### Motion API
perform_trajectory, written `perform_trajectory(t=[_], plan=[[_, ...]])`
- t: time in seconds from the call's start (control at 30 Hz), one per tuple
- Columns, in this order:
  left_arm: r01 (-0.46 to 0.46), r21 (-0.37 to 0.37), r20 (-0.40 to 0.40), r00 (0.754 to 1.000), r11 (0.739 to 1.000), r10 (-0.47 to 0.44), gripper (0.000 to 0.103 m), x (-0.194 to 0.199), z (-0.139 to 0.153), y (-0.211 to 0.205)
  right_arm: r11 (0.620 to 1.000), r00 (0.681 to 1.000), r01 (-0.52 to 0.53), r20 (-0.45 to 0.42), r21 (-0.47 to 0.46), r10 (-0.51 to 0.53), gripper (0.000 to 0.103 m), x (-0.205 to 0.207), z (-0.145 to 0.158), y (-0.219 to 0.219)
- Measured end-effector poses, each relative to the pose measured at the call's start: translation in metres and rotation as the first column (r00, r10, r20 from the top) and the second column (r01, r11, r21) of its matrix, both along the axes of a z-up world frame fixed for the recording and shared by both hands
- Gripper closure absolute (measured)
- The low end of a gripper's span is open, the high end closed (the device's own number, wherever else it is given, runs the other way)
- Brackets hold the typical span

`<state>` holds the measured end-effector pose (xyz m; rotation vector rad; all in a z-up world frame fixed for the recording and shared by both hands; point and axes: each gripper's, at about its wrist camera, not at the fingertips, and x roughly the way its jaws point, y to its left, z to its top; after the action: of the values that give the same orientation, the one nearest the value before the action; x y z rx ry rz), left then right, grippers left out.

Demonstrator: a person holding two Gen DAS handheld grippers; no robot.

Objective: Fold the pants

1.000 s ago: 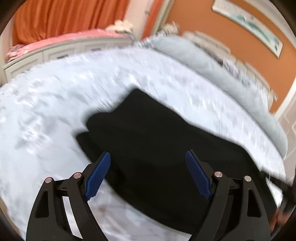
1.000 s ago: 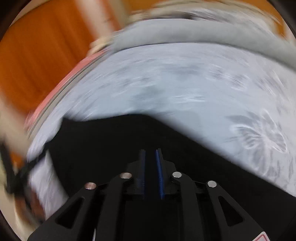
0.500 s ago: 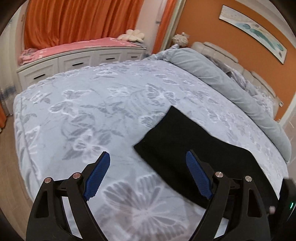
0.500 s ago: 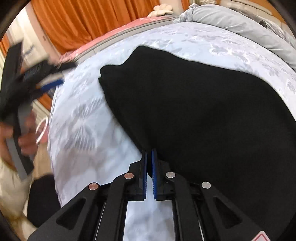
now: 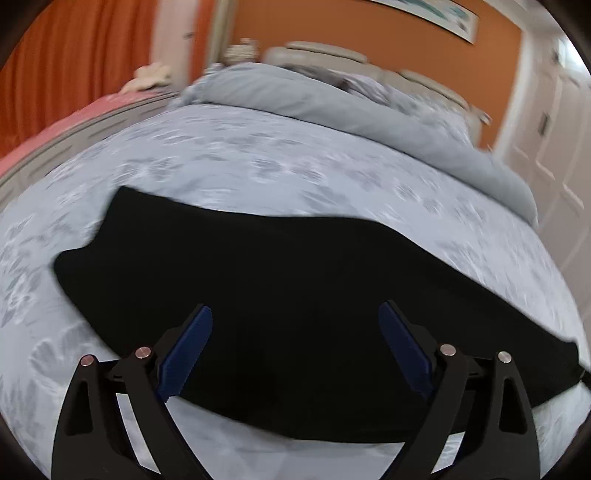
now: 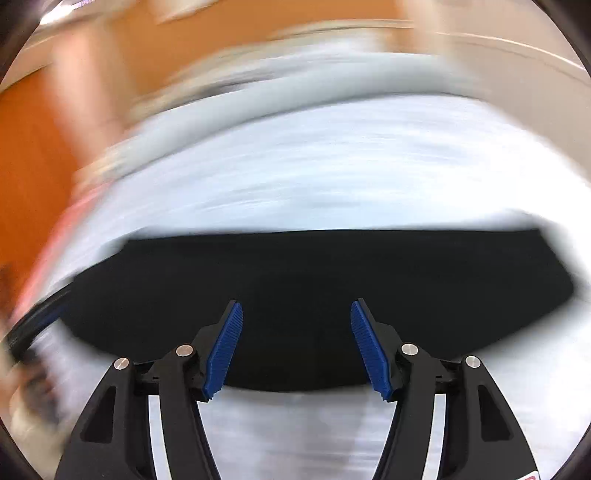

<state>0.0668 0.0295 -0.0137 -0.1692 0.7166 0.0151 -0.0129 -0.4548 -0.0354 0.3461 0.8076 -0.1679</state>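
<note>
Bed [image 5: 332, 173] with pale grey floral cover. Black pants [image 5: 295, 295] lie flat on it, spread across the near part. Rolled grey duvet [image 5: 369, 110] lies along the far edge.

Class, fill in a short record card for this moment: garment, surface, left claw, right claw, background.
garment: black pants, lying flat on the bed
surface: grey flowered bedspread
left claw: jaws opening, nothing gripped, over the pants
right claw: jaws opening, nothing gripped
background: rolled grey duvet, orange wall
</note>
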Motion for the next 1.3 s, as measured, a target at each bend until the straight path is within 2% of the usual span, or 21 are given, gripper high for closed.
perform_trajectory(t=[0.07, 0.13, 0.27, 0.33, 0.4, 0.47, 0.5, 0.57, 0.63, 0.67, 0.73, 0.8, 0.87, 0.9, 0.97, 1.03, 1.13, 1.2, 1.3], plan=[[0.054, 0.02, 0.005, 0.999, 0.998, -0.054, 0.009, 0.001, -0.007, -0.028, 0.977, 0.977, 0.212, 0.001, -0.009, -0.212, 0.042, -0.034, -0.005, -0.086], [0.091, 0.038, 0.007, 0.996, 0.995, -0.091, 0.009, -0.001, -0.012, -0.046, 0.966, 0.966, 0.258, -0.011, 0.021, -0.257, 0.043, -0.044, -0.01, -0.126], [0.156, 0.088, 0.016, 0.987, 0.984, -0.158, 0.009, -0.004, -0.019, -0.078, 0.981, 0.98, 0.194, -0.055, 0.012, -0.193, 0.043, -0.025, -0.028, -0.164], [0.163, 0.108, 0.024, 0.986, 0.981, -0.167, 0.009, -0.005, -0.018, -0.087, 0.985, 0.978, 0.171, -0.119, -0.003, -0.17, 0.043, -0.002, -0.042, -0.169], [0.166, 0.116, 0.034, 0.985, 0.979, -0.171, 0.009, -0.004, -0.015, -0.09, 0.989, 0.979, 0.151, -0.136, -0.01, -0.151, 0.046, 0.01, -0.049, -0.172], [0.16, 0.119, 0.042, 0.985, 0.98, -0.166, 0.009, -0.003, -0.011, -0.094, 0.994, 0.988, 0.108, -0.107, -0.009, -0.109, 0.091, 0.013, -0.045, -0.169], [0.159, 0.119, 0.043, 0.985, 0.98, -0.165, 0.009, -0.003, -0.011, -0.096, 0.995, 0.991, 0.101, -0.093, -0.004, -0.101, 0.092, 0.01, -0.037, -0.168], [0.159, 0.118, 0.043, 0.985, 0.98, -0.165, 0.009, -0.004, -0.01, -0.1, 0.993, 0.993, 0.094, -0.064, -0.074, -0.099, 0.093, 0.003, -0.022, -0.171], [0.166, 0.114, 0.04, 0.984, 0.98, -0.172, 0.009, -0.004, -0.009, -0.104, 0.991, 0.992, 0.112, -0.042, -0.08, -0.115, 0.094, -0.005, -0.012, -0.181], [0.172, 0.109, 0.038, 0.984, 0.979, -0.177, 0.009, -0.004, -0.01, -0.107, 0.988, 0.989, 0.139, -0.046, -0.069, -0.143, 0.094, -0.006, -0.016, -0.194], [0.186, 0.112, 0.027, 0.981, 0.976, -0.191, 0.008, -0.004, -0.013, -0.111, 0.976, 0.97, 0.209, -0.112, -0.065, -0.215, 0.099, 0.002, -0.045, -0.221], [0.202, 0.125, 0.009, 0.979, 0.971, -0.204, 0.008, -0.003, -0.017, -0.116, 0.978, 0.975, 0.208, -0.086, 0.023, -0.205, 0.095, -0.001, -0.054, -0.228], [0.207, 0.139, -0.003, 0.978, 0.968, -0.208, 0.008, -0.003, -0.021, -0.119, 0.981, 0.98, 0.189, -0.079, 0.04, -0.185, 0.074, -0.002, -0.045, -0.225], [0.207, 0.139, -0.007, 0.978, 0.968, -0.208, 0.008, -0.002, -0.022, -0.119, 0.981, 0.979, 0.191, -0.078, 0.025, -0.188, 0.067, -0.006, -0.04, -0.223], [0.205, 0.124, -0.012, 0.979, 0.971, -0.205, 0.008, -0.002, -0.024, -0.116, 0.978, 0.976, 0.21, -0.054, 0.008, -0.209, 0.045, -0.017, -0.031, -0.221], [0.2, 0.105, -0.02, 0.98, 0.974, -0.199, 0.008, -0.001, -0.025, -0.113, 0.972, 0.973, 0.229, -0.039, 0.051, -0.227, 0.036, -0.031, -0.028, -0.224], [0.187, 0.103, -0.022, 0.982, 0.977, -0.186, 0.008, -0.002, -0.025, -0.108, 0.955, 0.971, 0.239, -0.053, 0.177, -0.233, 0.036, -0.04, -0.044, -0.235], [0.182, 0.097, -0.025, 0.983, 0.978, -0.181, 0.008, -0.002, -0.025, -0.105, 0.937, 0.964, 0.264, -0.087, 0.229, -0.251, 0.035, -0.037, -0.058, -0.239], [0.174, 0.083, -0.029, 0.985, 0.981, -0.172, 0.008, -0.002, -0.024, -0.1, 0.936, 0.961, 0.276, -0.062, 0.219, -0.269, 0.037, -0.033, -0.06, -0.236]])
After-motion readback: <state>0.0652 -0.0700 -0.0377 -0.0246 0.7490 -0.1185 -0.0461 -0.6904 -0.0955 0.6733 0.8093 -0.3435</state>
